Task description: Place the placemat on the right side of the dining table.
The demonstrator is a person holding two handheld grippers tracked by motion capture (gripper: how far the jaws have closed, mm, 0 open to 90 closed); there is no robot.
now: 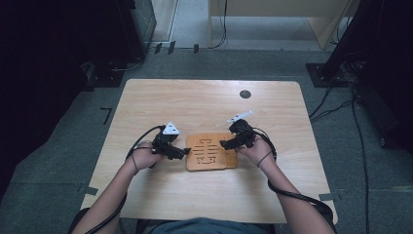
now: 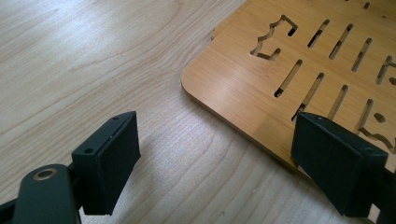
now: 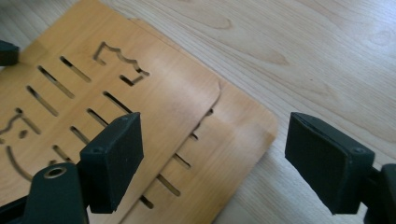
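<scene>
Grey carpet floor (image 1: 58, 161) all around, with dark gear and cables along the edges of the room. In the middle sits a light wood table (image 1: 209, 102) with a small round hole (image 1: 245, 94) near its far right.

Near the front-centre of the table lie two slotted bamboo boards (image 1: 209, 152), stacked flat; the top board (image 3: 93, 93) is shifted so the bottom board (image 3: 233, 135) sticks out past it on the right-hand side.

The person's forearms come in from the near edge, one on each side of the boards. The left hand-held gripper (image 2: 215, 163) sits low at the boards' left edge, jaws wide, one pad over the table and one over the board corner, gripping nothing. The right hand-held gripper (image 3: 212, 163) hovers at the right edge, jaws also wide, straddling the bottom board's corner without pressing it.
</scene>
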